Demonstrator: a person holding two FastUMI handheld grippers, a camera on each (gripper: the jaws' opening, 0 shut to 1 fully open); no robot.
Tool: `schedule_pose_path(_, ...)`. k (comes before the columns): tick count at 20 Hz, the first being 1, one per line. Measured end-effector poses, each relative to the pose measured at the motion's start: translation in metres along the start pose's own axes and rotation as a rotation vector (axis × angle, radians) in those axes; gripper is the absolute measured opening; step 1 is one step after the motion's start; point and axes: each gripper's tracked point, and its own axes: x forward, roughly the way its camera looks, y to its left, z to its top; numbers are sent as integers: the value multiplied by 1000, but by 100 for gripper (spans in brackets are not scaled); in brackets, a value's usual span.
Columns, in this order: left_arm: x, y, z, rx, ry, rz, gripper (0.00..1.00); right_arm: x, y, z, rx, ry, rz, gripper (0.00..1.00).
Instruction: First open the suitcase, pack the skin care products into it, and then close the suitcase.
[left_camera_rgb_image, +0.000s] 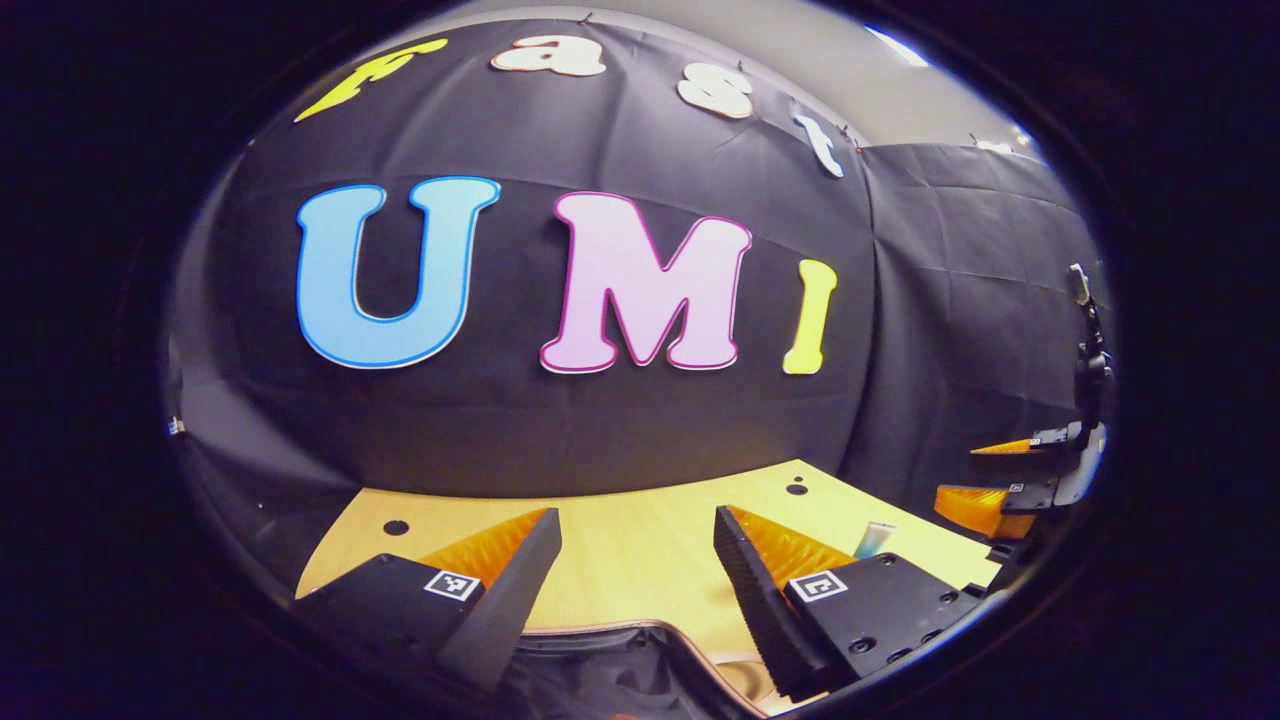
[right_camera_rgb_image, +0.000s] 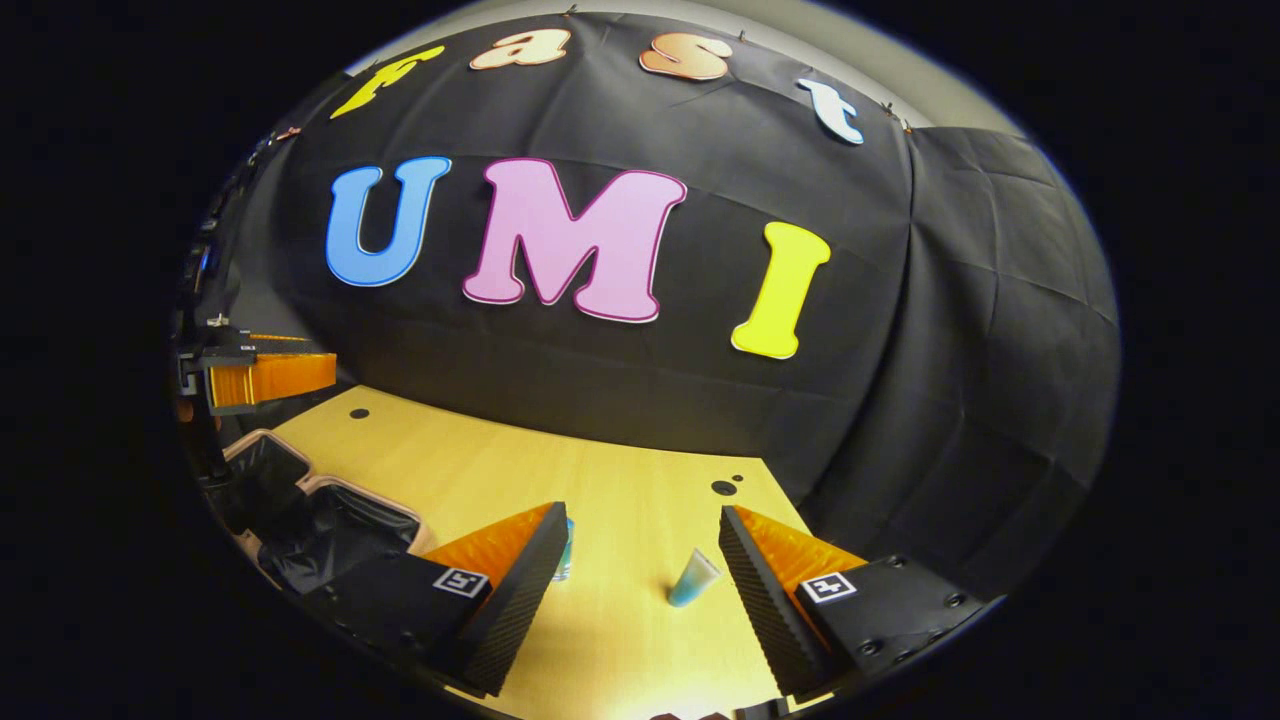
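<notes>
Over a pale wooden desk (right_camera_rgb_image: 620, 480), the right gripper (right_camera_rgb_image: 640, 560) hangs with jaws wide and empty. A small blue-green skin care tube with a pale cap (right_camera_rgb_image: 692, 578) lies on the desk between those jaws, nearer the right one; a second blue container (right_camera_rgb_image: 565, 548) shows beside the left jaw, mostly hidden. The open suitcase, pink-rimmed with black lining (right_camera_rgb_image: 330, 525), sits off the left jaw. The left gripper (left_camera_rgb_image: 637, 562), jaws likewise wide and empty, hovers above the suitcase's rim.
</notes>
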Motion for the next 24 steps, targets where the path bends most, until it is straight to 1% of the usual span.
schedule_pose_path(2,17,-37,-13,11,36,-43,96,13,-10,-8,13,17,7,97)
schedule_pose_path(3,27,-58,-30,17,83,-60,96,19,-17,-13,27,31,11,100)
schedule_pose_path(4,33,-75,-42,16,105,-70,96,23,-20,-16,36,37,17,97)
schedule_pose_path(6,47,-101,-61,2,135,-95,96,32,-24,-25,43,55,40,97)
schedule_pose_path(11,84,-146,-108,49,265,-97,96,65,-33,-59,37,121,111,97)
schedule_pose_path(14,92,-155,-131,52,340,-80,97,79,-39,-74,75,148,146,97)
schedule_pose_path(16,99,-154,-142,51,380,-59,97,86,-41,-84,90,170,164,97)
schedule_pose_path(20,112,-152,-158,62,433,-31,97,101,-47,-109,83,207,186,97)
schedule_pose_path(21,115,-151,-159,69,447,-22,97,108,-47,-117,73,210,190,97)
schedule_pose_path(23,116,-159,-156,75,479,-13,97,118,-47,-148,56,278,197,97)
schedule_pose_path(24,116,-161,-156,75,487,-22,97,125,-45,-158,62,298,200,97)
